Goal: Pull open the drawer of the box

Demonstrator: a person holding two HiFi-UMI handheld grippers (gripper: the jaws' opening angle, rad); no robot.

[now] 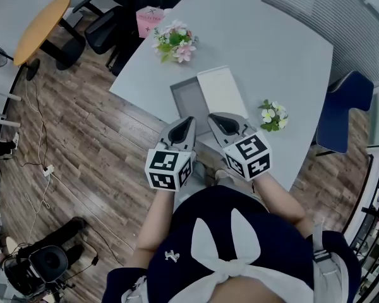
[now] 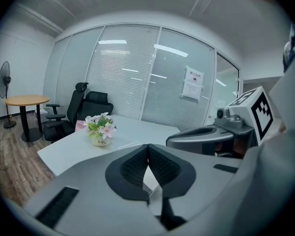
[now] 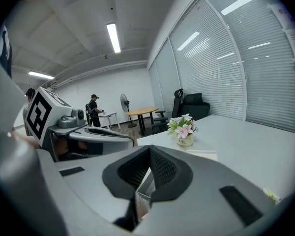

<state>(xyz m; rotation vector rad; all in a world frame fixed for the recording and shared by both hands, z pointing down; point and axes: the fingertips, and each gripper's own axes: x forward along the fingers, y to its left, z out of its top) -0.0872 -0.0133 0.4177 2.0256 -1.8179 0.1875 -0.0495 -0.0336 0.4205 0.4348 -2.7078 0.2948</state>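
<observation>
On the pale grey table (image 1: 271,49) lies a flat white box (image 1: 222,92), and its grey drawer (image 1: 187,100) sticks out of the box's left side. My left gripper (image 1: 188,122) hovers just short of the drawer's near end with its jaws shut and nothing between them. My right gripper (image 1: 216,120) is beside it, near the box's front edge, and is also shut and empty. In the left gripper view the pads (image 2: 137,163) touch at the tip. In the right gripper view a corner of the drawer (image 3: 143,187) shows behind the closed jaws.
A pot of pink flowers (image 1: 175,41) stands behind the box, and a small white posy (image 1: 273,115) lies to its right. A pink carton (image 1: 149,21) sits at the far table edge. Black office chairs (image 1: 101,30), a round wooden table (image 1: 41,27) and a blue chair (image 1: 344,109) surround the table.
</observation>
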